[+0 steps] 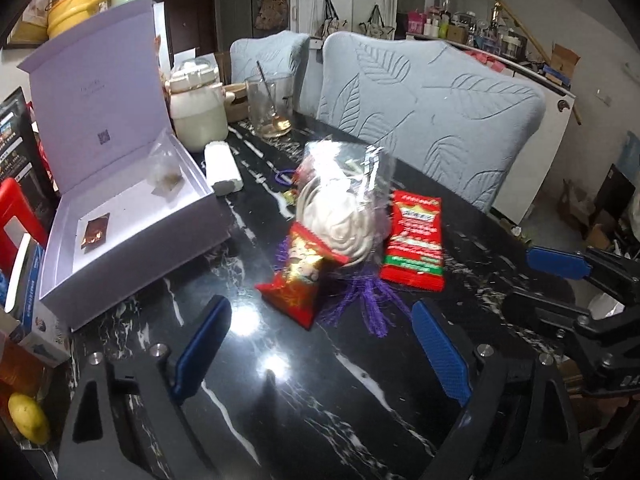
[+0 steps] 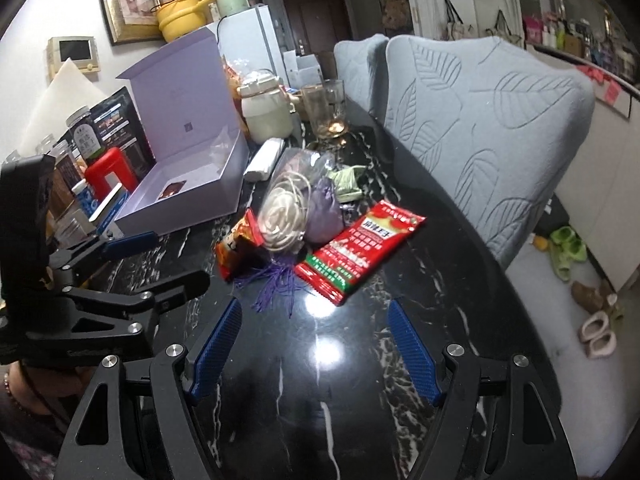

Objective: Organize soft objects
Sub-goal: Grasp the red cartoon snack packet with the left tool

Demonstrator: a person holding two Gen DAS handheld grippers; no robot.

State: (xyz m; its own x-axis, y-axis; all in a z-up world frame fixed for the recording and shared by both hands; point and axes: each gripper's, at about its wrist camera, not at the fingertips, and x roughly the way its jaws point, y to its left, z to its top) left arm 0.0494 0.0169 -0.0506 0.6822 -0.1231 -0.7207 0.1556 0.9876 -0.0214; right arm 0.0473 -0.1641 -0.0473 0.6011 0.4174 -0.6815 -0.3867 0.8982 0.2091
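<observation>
A pile of soft things lies mid-table: a clear bag with a coiled white cord (image 1: 340, 220) (image 2: 280, 212), a red snack packet (image 1: 298, 280) (image 2: 236, 248), a flat red-and-green packet (image 1: 414, 244) (image 2: 360, 248) and a purple tassel (image 1: 368, 304) (image 2: 276, 284). Left of the pile stands an open lavender box (image 1: 132, 236) (image 2: 188, 200) holding small brown sachets. My left gripper (image 1: 320, 308) is open, its tips flanking the near end of the snack packet without touching it. The right gripper (image 2: 315, 306) is open just short of the pile, nothing between its blue pads (image 2: 216, 352).
The black marble table (image 1: 300, 400) also carries a cream jar (image 1: 196, 112), a glass with a spoon (image 1: 270, 106) and a white roll (image 1: 222, 168). Blue-grey chair backs (image 1: 432, 108) line the far edge. Boxes and jars crowd the left side; shoes (image 2: 568, 252) lie on the floor.
</observation>
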